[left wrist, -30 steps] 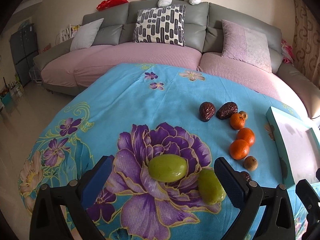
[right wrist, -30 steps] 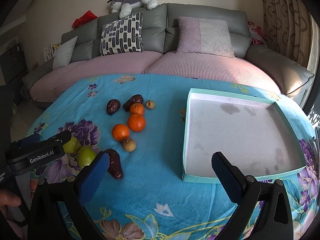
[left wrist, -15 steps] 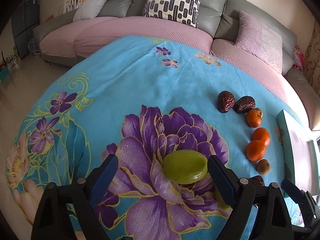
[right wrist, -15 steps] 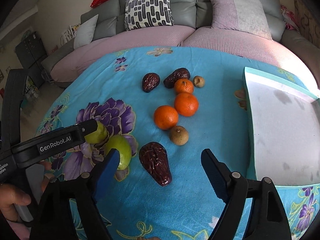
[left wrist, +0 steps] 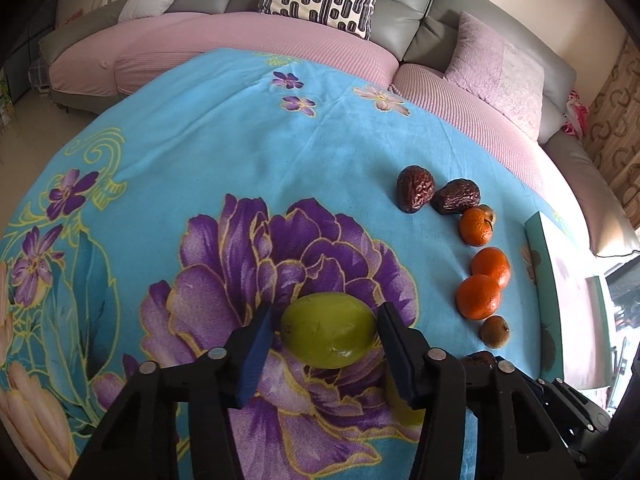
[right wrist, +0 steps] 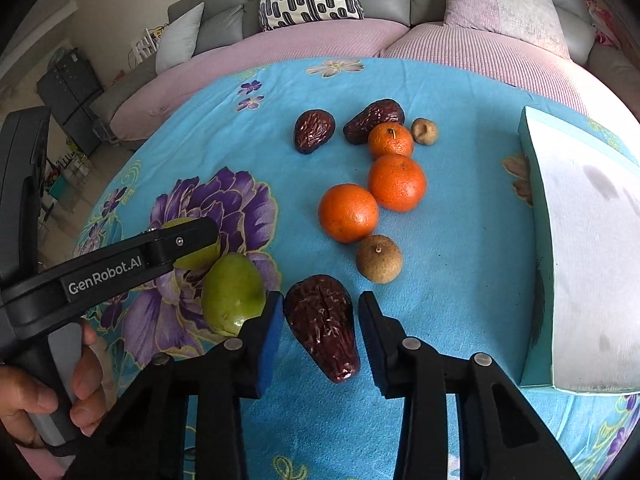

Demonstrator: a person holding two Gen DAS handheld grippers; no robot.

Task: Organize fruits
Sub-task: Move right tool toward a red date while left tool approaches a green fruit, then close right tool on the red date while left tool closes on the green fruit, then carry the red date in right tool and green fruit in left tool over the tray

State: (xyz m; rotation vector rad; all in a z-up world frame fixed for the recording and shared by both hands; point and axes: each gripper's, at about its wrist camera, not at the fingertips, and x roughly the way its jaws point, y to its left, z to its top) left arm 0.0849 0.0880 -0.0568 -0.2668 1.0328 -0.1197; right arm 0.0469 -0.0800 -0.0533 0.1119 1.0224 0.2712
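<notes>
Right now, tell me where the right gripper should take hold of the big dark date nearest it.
Grip the dark date across its broad upper half, coming straight along the cloth as the right gripper already does. Its narrow tip points toward the gripper and tapers, so the wide wrinkled flanks give the pads more hold.

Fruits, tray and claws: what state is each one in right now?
Left claw: open, straddling green fruit.
Right claw: open, straddling nearest date.
Second green fruit: loose on cloth.
Oranges: loose on cloth.
Tray: nothing visible inside.
</notes>
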